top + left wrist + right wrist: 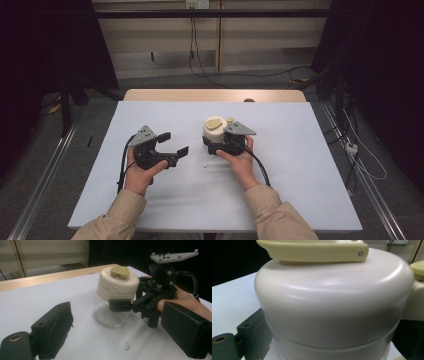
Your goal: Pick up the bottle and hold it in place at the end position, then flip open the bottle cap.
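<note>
Jaws of the right gripper [212, 145] clamp the jar [113, 305]; left gripper [172, 145] stands released, next to grasp the lid [119, 282].

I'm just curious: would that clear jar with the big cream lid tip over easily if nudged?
Possibly: the jar looks empty and its cream lid is wider than the clear body, so it seems top-heavy. The right gripper clamps it now, steadying it. Probably slippery.

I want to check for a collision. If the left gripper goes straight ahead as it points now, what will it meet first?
Probably the jar, about its clear lower part. The left gripper has open jaws pointing at it, and the right gripper holds it just below the cream lid. Depth is unclear.
</note>
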Action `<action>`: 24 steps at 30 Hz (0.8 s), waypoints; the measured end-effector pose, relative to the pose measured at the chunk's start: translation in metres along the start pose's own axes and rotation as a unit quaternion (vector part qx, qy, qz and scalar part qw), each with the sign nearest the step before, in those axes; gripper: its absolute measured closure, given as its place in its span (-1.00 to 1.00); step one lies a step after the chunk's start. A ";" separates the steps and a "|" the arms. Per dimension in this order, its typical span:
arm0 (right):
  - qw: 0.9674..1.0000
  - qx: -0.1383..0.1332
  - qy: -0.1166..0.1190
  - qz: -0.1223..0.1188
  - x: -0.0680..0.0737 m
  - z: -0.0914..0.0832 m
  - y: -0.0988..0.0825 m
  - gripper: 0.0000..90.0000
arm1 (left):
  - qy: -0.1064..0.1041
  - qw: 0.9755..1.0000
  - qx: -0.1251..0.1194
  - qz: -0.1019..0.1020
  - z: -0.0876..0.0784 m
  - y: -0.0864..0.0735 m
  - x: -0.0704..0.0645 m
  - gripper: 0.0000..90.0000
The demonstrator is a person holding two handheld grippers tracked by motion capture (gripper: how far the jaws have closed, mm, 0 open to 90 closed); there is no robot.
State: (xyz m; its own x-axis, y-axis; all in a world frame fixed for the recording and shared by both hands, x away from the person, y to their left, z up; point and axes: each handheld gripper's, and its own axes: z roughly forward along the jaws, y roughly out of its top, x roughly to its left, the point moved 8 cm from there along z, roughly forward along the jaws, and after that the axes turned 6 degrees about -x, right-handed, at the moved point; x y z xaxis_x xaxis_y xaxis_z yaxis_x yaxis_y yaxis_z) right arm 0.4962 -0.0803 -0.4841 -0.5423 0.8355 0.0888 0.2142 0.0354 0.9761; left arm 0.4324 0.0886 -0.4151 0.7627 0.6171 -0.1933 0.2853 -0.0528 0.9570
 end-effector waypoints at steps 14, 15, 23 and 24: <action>1.000 0.002 -0.002 0.000 0.000 0.000 0.000 -0.88 | -0.009 1.000 0.017 -0.001 0.014 0.003 0.001 -0.51; 1.000 0.002 -0.002 0.000 0.000 0.000 0.000 -0.88 | -0.010 1.000 0.022 0.003 0.015 0.003 0.002 -0.46; 1.000 0.002 0.000 0.001 0.000 0.000 0.000 -0.88 | -0.008 0.999 0.036 -0.003 0.025 0.003 0.004 -0.08; 1.000 0.002 0.000 0.001 0.000 0.000 0.000 -0.88 | -0.009 0.999 0.036 -0.004 0.026 0.003 0.004 -0.01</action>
State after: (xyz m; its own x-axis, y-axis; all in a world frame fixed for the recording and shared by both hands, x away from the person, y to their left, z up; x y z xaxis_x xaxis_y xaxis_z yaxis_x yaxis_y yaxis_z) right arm 0.4963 -0.0803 -0.4841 -0.5414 0.8359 0.0906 0.2188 0.0361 0.9751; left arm 0.4516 0.0705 -0.4188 0.7703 0.6037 -0.2053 0.3325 -0.1054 0.9372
